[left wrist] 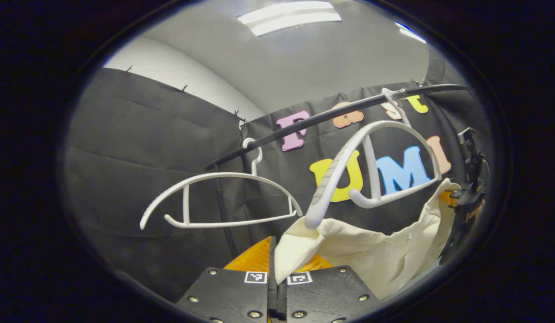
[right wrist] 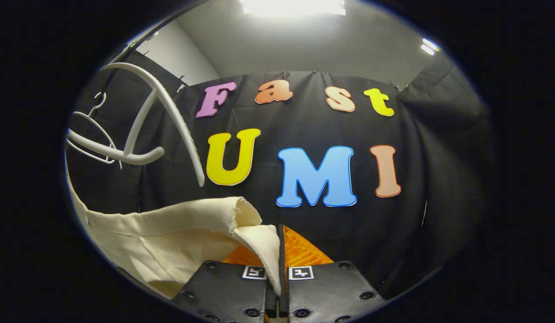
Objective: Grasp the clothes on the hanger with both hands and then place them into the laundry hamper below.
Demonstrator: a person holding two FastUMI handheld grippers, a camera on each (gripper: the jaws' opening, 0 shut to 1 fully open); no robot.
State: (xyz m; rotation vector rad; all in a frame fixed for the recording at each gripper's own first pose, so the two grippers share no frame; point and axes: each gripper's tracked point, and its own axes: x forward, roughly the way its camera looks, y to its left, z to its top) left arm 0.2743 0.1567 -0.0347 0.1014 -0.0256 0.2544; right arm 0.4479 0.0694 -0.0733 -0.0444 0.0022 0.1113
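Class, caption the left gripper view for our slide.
Left gripper pinches cream cloth garment below two white plastic hangers on a black rail.

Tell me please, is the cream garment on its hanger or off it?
Off: the cream garment hangs below the bare white hanger, stretched between the left tongs and right tongs.

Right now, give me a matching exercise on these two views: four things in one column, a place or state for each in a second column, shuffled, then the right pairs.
Things
1. cream garment
2. far hanger
3. near hanger
4. rail

Places or states
A. tilted, its lower end by the cloth
B. bare and hanging level
C. pinched at one edge by the left tool and at another by the right tool
D. carries both hooks

Pairs: 1-C, 2-B, 3-A, 4-D
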